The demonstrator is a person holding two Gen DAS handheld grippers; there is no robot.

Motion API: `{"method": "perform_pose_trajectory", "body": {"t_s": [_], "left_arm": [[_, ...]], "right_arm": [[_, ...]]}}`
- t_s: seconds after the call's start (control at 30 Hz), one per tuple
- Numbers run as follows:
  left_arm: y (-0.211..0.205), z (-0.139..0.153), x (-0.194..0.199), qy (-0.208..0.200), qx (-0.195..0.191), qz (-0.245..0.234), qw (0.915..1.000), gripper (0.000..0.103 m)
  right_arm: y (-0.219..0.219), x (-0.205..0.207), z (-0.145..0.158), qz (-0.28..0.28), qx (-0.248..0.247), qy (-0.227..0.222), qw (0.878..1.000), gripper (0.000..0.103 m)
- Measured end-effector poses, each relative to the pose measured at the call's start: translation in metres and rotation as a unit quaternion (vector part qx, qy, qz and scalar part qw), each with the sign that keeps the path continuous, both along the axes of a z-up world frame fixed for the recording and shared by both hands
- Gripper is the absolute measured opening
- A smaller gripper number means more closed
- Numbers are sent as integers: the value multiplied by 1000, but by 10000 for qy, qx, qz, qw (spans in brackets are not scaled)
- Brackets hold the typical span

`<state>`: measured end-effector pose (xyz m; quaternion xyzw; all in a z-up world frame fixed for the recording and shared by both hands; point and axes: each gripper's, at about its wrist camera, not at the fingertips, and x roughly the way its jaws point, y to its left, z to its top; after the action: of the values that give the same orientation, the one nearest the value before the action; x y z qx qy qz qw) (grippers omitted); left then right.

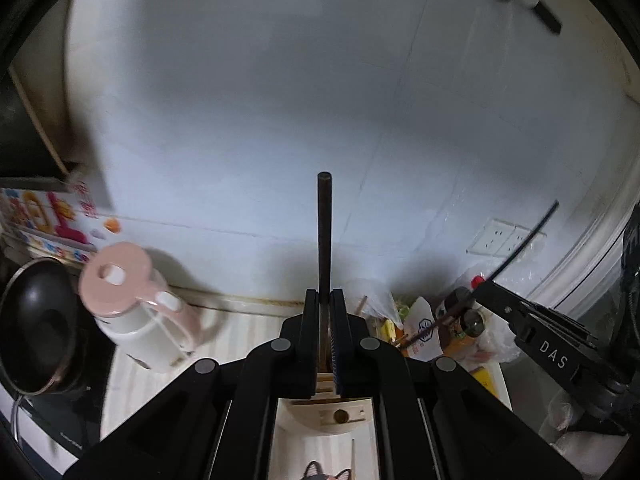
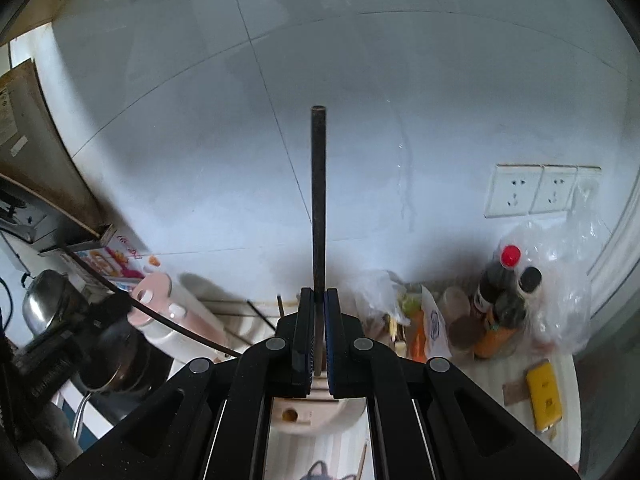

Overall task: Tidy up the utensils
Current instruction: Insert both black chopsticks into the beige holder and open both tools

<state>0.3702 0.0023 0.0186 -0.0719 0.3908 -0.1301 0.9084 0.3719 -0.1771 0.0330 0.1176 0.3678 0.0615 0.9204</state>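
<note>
A: How are the two claws seen?

B: The left gripper (image 1: pixel 324 300) is clamped on a dark chopstick (image 1: pixel 324 240), which stands out ahead of the fingertips against the white tiled wall (image 1: pixel 280 100). The right gripper (image 2: pixel 319 300) is pressed together on a second dark chopstick (image 2: pixel 319 200), held the same way.

A: Is either claw caught by the other camera?

B: In the left wrist view the right gripper is seen at the right edge, its chopstick slanting up towards the wall sockets (image 1: pixel 506 237). In the right wrist view a dark stick is seen slanting at the left, before a blurred black gripper.

A: What is seen below?

B: A pale wooden holder (image 1: pixel 340 416) with a round hole is glimpsed under both claws. A pink-lidded kettle (image 1: pixel 132 304) is placed to the left, and bottles and plastic bags (image 2: pixel 516 304) are gathered to the right on the counter (image 2: pixel 480 400).
</note>
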Motion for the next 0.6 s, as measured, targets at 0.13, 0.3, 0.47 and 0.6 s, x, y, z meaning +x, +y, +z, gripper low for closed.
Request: {"method": "perform_pose_trajectory", "body": {"t_s": [0.13, 0.3, 0.47, 0.6], "left_arm": [[-14, -27, 23, 257, 90, -37, 9996, 3], [-13, -47, 34, 593, -21, -34, 9982, 6], [-3, -36, 24, 580, 278, 206, 9977, 33], [10, -29, 3, 323, 469, 506, 9971, 81]], "right_arm": [[9, 22, -17, 24, -92, 146, 9998, 5], [17, 46, -45, 117, -250, 528, 9982, 5], [3, 50, -61, 51, -57, 909, 9958, 31], [-18, 29, -57, -135, 124, 847, 9962, 48]]}}
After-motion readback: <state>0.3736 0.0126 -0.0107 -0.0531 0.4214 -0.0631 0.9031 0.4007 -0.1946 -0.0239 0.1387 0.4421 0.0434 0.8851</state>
